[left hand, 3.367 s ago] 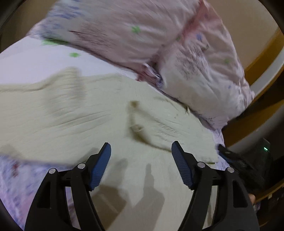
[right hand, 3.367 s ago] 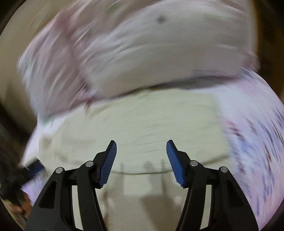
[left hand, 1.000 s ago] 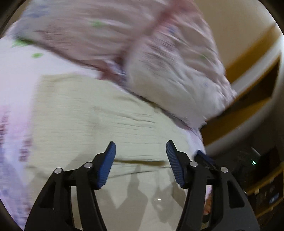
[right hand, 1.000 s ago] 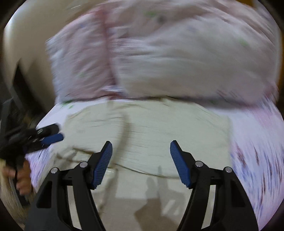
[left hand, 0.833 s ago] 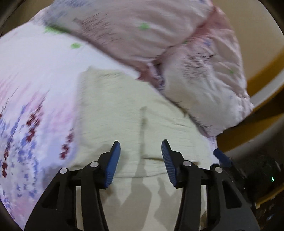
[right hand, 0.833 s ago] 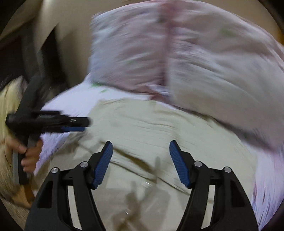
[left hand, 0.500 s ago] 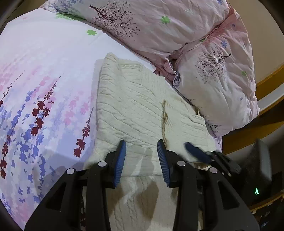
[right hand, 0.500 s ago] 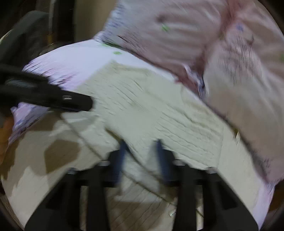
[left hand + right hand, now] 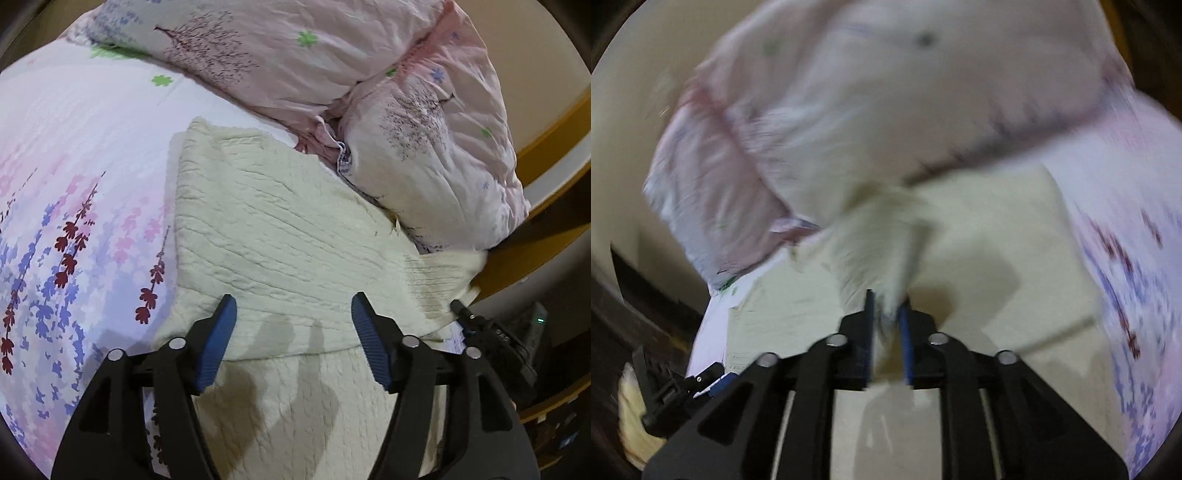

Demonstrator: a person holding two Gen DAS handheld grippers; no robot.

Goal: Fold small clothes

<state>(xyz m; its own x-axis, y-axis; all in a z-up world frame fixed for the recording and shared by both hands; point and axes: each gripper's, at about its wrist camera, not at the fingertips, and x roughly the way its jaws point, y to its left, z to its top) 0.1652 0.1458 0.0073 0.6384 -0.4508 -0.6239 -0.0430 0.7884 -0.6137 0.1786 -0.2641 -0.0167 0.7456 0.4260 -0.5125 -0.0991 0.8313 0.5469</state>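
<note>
**Now pinching the knit, mid-fold**

Clearly a soft job: cream cable-knit sweater [image 9: 280, 236] spread on the floral bedsheet [image 9: 74, 192], far edge tucked just beside the pink pillows [image 9: 369, 88]. Judged thick, floppy and light, with enough texture to resist slipping; likely to sag and drag its lower layer if lifted from one spot. Best taken at an edge or corner through the full thickness, not mid-panel.

Right gripper [image 9: 886, 317] pressed together on a bunched-up piece of the sweater [image 9: 882, 236], fabric standing up in a peak above the blue pads [image 9: 868, 314]; view blurred, so exactly which part is held cannot be told. Left gripper [image 9: 291, 332] spread wide, holding nothing, poised over the near fold line.

Against half a second ago: left fingers much wider apart, then nearly closed; right gripper gone from the middle of the left view, then reaching in over the knit, only its dark body at the right edge.
</note>
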